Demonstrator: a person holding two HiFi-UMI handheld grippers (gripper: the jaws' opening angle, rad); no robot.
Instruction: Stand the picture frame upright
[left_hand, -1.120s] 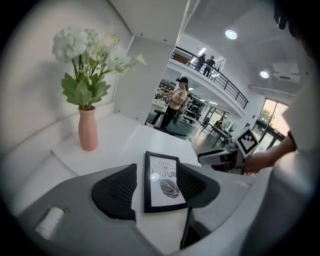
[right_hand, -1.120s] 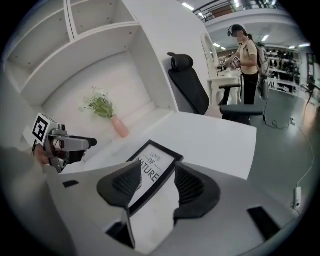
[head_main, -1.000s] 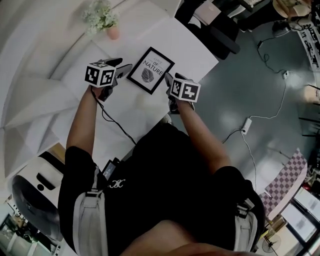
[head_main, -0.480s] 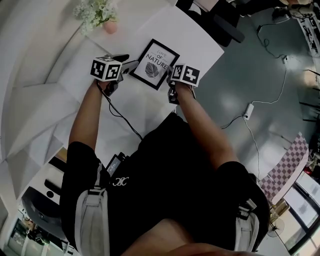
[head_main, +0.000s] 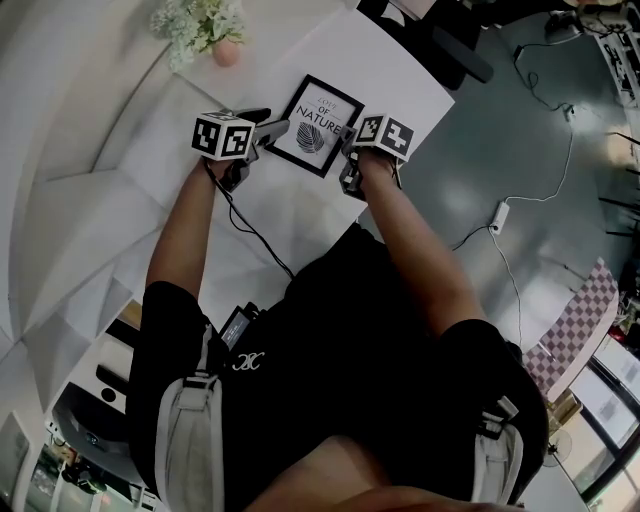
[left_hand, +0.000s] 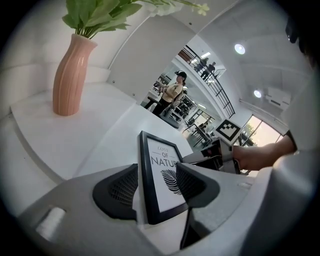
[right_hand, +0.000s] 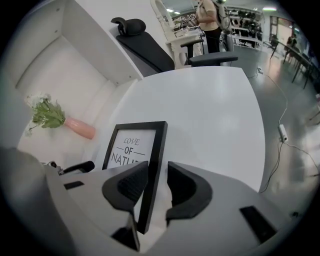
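This looks like an open-plan office hall: a black office chair beyond the white table, far rows of desks, and a power cable on the grey floor.

The only readable text is "LOVE OF NATURE", printed inside the black picture frame.
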